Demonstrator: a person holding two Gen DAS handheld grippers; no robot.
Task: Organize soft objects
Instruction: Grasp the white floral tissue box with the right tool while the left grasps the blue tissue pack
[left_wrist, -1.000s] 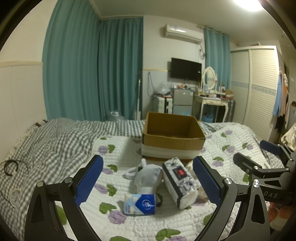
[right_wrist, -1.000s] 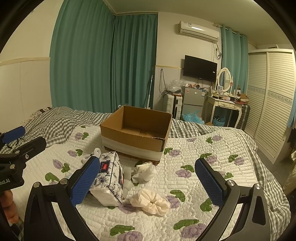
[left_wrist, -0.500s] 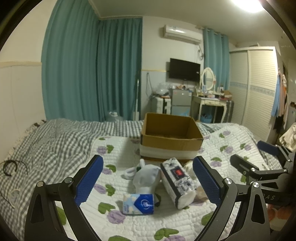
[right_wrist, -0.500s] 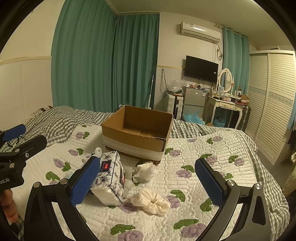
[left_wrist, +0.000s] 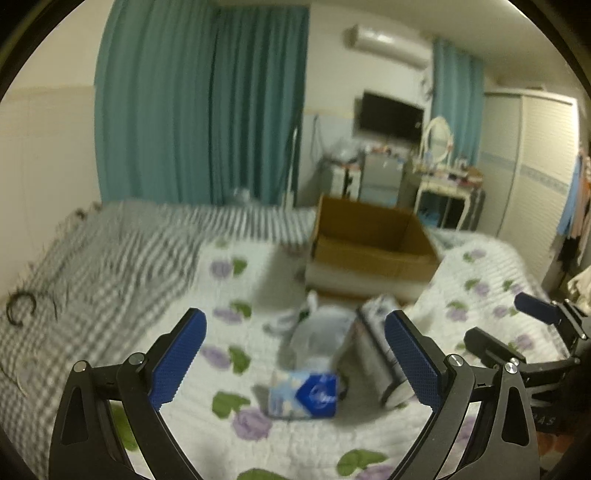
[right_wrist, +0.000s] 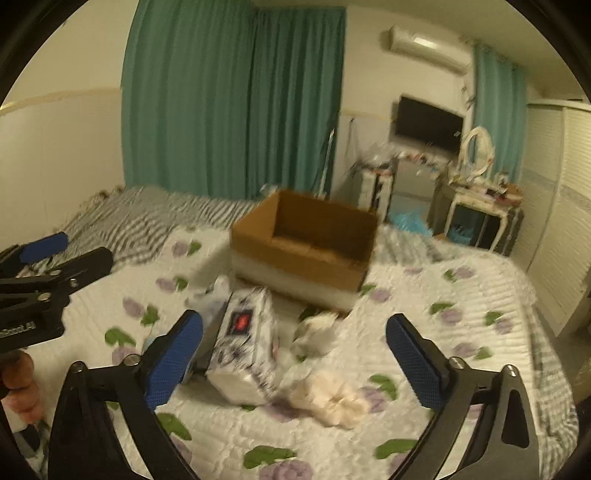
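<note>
We're at the very start of the pick, by our reading: nothing is in hand and the cardboard box (left_wrist: 373, 243) looks empty from both views. In the left wrist view, going from the left edge, the checked blanket (left_wrist: 92, 266) gives way to the flowered quilt (left_wrist: 229, 369), and our left gripper (left_wrist: 295, 354) hangs above it with its blue pads spread wide, holding nothing. Framed between those pads at lower centre lie the small blue tissue pack (left_wrist: 304, 395), a grey soft bundle (left_wrist: 319, 336) just behind it, and the patterned tissue pack (left_wrist: 380, 354) touching that bundle on the right; the box sits beyond them, above centre. Over to the right wrist view: the patterned tissue pack (right_wrist: 245, 343) lies at lower centre-left just beside the left pad, a white cloth wad (right_wrist: 319, 326) sits near the box front, and a cream scrunched cloth (right_wrist: 330, 400) lies lowest. Our right gripper (right_wrist: 293, 360) is also spread wide and empty. Both pictures are blurred, so fine detail escapes us. Next, we reckon, one tool must drop over a single item, close on it, and carry it to the box.
</note>
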